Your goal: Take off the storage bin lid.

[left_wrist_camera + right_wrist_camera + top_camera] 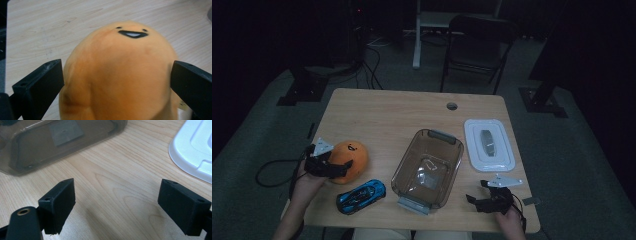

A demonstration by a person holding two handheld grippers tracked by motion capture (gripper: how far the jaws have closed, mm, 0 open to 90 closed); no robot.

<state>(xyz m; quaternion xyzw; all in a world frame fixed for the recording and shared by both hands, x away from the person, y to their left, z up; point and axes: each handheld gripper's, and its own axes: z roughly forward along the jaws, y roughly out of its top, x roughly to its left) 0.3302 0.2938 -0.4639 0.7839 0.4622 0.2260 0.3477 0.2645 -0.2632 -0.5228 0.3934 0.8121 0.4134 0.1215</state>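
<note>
An orange plush toy (351,157) with a small black smiling mouth lies on the left of the wooden table (402,112). My left gripper (337,168) reaches it from the left. In the left gripper view the plush (120,75) sits between the two black jaws, which stand wide apart at its flanks; the gripper (117,72) is open. My right gripper (477,191) rests near the front right edge, and in its own view it (117,192) is open over bare wood.
A blue toy car (361,195) lies in front of the plush. A clear brown bin (439,136) with grey handles sits mid-table, its corner (22,157) just ahead of the right gripper. A white lid (489,144) lies to its right.
</note>
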